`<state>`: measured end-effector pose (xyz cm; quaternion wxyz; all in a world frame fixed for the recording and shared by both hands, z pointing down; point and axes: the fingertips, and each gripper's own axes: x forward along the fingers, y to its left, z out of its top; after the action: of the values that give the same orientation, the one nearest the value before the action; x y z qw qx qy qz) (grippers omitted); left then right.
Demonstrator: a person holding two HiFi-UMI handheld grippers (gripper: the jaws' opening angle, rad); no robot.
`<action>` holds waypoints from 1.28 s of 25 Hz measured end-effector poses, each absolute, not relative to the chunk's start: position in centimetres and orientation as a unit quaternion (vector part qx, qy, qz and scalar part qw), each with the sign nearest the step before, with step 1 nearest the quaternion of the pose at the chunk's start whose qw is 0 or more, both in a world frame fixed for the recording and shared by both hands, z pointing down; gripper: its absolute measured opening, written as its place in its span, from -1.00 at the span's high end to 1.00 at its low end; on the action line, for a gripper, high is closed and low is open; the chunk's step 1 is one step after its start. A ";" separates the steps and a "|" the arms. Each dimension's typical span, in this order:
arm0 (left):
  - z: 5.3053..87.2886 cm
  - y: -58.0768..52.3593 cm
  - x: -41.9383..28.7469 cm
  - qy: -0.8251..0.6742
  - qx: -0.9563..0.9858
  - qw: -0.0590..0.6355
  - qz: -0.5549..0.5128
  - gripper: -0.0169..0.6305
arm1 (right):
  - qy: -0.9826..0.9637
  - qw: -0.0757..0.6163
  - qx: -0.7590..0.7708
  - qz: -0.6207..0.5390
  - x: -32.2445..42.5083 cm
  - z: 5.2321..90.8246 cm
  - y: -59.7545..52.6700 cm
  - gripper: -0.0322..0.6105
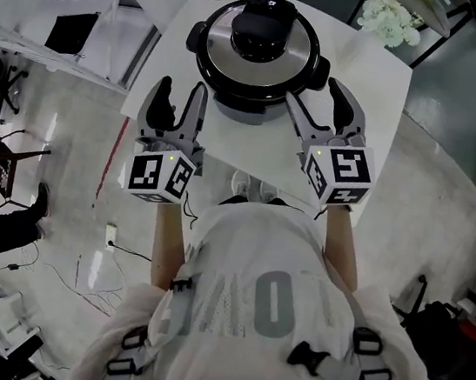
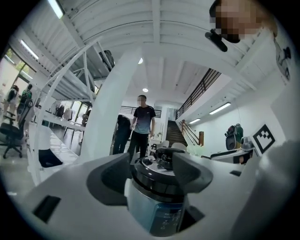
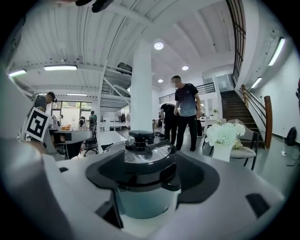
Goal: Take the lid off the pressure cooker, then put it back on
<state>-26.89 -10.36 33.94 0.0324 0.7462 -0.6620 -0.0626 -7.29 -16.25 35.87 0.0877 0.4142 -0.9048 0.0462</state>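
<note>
Here, the left gripper (image 2: pixel 152 171) is held with its jaws spread, and nothing is pinched between them. The cooker (image 2: pixel 157 206) is framed in the gap, beyond the pads and not pressed by them. The right gripper (image 3: pixel 150 176) is likewise spread wide and grips nothing, and the same cooker is seen through its gap.

From the head view, both grippers are seen at the near edge of a white table (image 1: pixel 374 68), one on each side of the cooker. The left one is placed at the cooker's front left. The right one is placed at its front right, with its inner jaw close beside the cooker's wall. Whether that jaw touches cannot be told.

The cooker is set upright near the middle of the table. Its lid (image 1: pixel 259 43) is seated on top, shiny metal with a black knob (image 1: pixel 263 23) at the centre.

White flowers (image 1: pixel 389 22) are seen past the table's far right corner. In the background of the gripper views, a person (image 3: pixel 186 112) in a dark shirt is seen standing.
</note>
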 end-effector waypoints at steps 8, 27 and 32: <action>33.3 -11.0 -25.5 -0.626 0.779 0.017 -0.038 -0.52 | -0.910 0.086 0.402 0.049 -7.2 35.6 -16.8 -0.35; 30.9 -21.8 -21.2 -0.318 0.925 -0.030 0.207 -0.50 | -0.961 0.161 0.220 -0.050 -13.5 32.0 -21.7 -0.19; 32.2 -22.9 -20.8 -0.268 0.932 -0.017 0.243 -0.44 | -0.963 0.183 0.192 -0.037 -14.5 32.9 -22.4 -0.19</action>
<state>-20.81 -22.94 32.16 -0.0172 0.9321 -0.2680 0.2431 -14.45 -22.40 32.88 0.1833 0.1919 -0.9634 -0.0373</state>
